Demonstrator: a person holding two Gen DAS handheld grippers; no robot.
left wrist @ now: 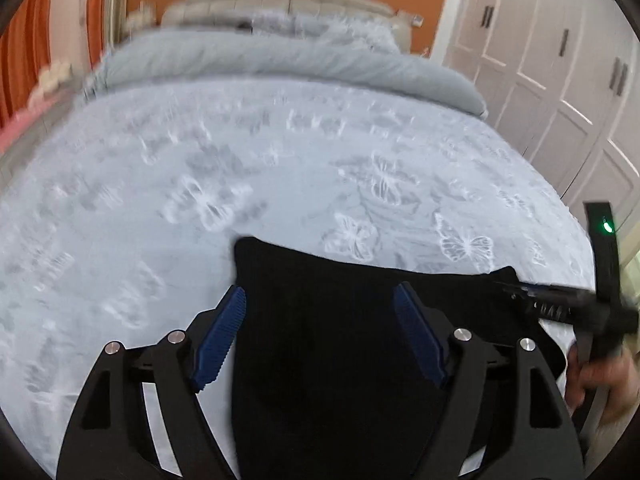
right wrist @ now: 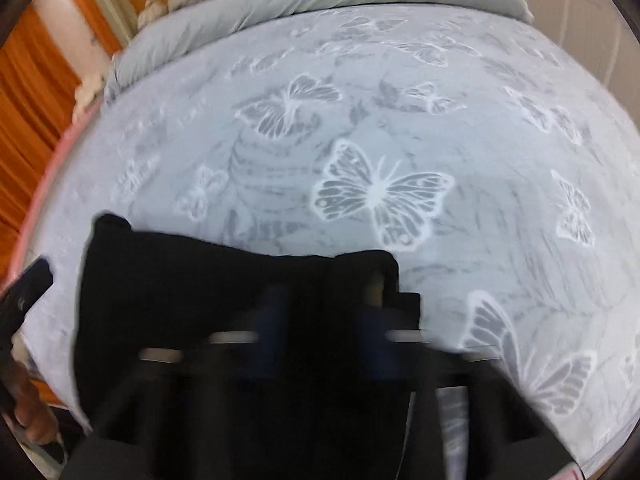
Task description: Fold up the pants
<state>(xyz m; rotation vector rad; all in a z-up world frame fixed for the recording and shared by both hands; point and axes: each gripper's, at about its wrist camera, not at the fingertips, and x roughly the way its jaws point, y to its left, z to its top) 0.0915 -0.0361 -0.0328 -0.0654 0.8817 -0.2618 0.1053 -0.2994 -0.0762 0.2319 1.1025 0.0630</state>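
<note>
Black fabric dominates both views: the dark folded pants (left wrist: 352,352) lie at the near edge of the pale grey butterfly-print bedspread (left wrist: 280,168), already reduced to a compact rectangle, I'd judge.

My left gripper (left wrist: 320,336) hangs over the pants with its blue ribbed pads (left wrist: 220,340) spread wide, one near each side of the cloth, nothing pinched. Reads to me as either just let go or lining up to straddle the bundle; can't tell which.

My right gripper (right wrist: 324,328) is badly blurred in its own view. The dark blue fingers show apart, but smear hides the tips; in the left view its tip sits at the pants' right corner and looks drawn narrow. I call it pressed nearly together, and I can't tell whether a fold of cloth is caught in it. A hand (left wrist: 600,384) grips its handle at the frame edge.

Corner hold makes sense for tidying or dragging that edge square.

A rolled grey duvet (left wrist: 280,60) lies well away at the headboard end, white wardrobe doors (left wrist: 560,60) off to the side.

Fold looks mostly done to me.
</note>
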